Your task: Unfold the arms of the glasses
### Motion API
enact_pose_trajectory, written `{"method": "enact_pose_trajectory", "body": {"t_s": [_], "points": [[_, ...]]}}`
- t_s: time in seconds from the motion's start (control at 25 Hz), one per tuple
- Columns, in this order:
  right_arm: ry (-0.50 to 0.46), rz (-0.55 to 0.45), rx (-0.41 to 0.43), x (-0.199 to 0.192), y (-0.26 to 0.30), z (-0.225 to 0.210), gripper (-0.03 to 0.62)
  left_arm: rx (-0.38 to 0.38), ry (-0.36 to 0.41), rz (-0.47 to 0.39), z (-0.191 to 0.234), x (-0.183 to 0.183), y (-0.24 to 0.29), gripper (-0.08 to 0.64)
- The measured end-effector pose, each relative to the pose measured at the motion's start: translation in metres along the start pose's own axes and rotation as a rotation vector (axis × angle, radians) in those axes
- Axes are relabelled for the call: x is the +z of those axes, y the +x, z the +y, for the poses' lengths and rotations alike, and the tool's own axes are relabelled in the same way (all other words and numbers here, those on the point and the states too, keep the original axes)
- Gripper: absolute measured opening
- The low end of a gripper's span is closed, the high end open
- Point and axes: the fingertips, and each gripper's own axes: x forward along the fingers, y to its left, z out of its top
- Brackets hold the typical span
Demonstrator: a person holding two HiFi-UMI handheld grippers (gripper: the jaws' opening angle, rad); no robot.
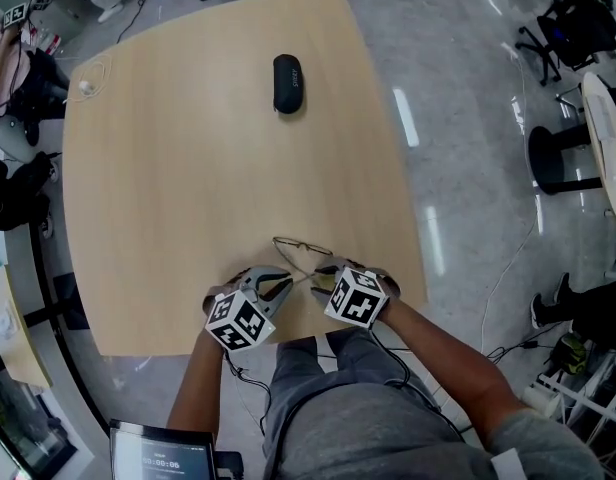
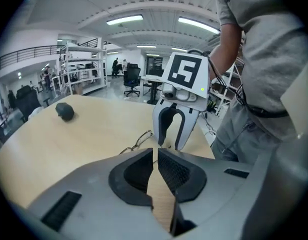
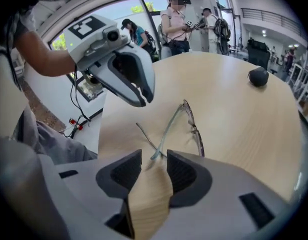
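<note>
Nearest the person, the right gripper [image 3: 154, 157] has its jaws spread, with the tip of one thin arm of the glasses [image 3: 194, 130] lying loose between them. The left gripper [image 2: 155, 152] hovers just beside, jaws pressed together on nothing. The glasses rest on the tabletop [image 1: 188, 218] close to its near edge. They look light, springy and easily bent (thin wire, slippery lenses), so an arm is best pinched near its hinge. A dark case [image 1: 287, 83] lies well beyond.
</note>
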Motion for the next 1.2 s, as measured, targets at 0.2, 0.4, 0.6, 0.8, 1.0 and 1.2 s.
{"method": "enact_pose_trajectory", "body": {"t_s": [0.2, 0.4, 0.6, 0.8, 1.0, 1.2], "points": [[-0.09, 0.037, -0.036, 0.007, 0.016, 0.0, 0.156, -0.014, 0.101, 0.087, 0.006, -0.006, 0.042, 0.009], [-0.194, 0.112, -0.022, -0.001, 0.031, 0.002, 0.167, -0.09, -0.144, 0.126, 0.007, -0.024, 0.07, 0.009], [-0.37, 0.16, -0.007, -0.009, 0.032, 0.003, 0.167, -0.099, -0.288, 0.144, 0.01, -0.038, 0.069, 0.009], [-0.491, 0.25, -0.003, -0.021, 0.022, -0.002, 0.167, -0.072, -0.307, 0.145, 0.012, -0.045, 0.06, 0.009], [-0.476, 0.271, -0.029, -0.026, 0.014, -0.018, 0.167, -0.056, -0.291, 0.155, 0.014, -0.05, 0.054, 0.009], [-0.452, 0.277, -0.045, -0.025, 0.009, -0.027, 0.167, -0.046, -0.249, 0.183, 0.017, -0.053, 0.049, 0.009]]}}
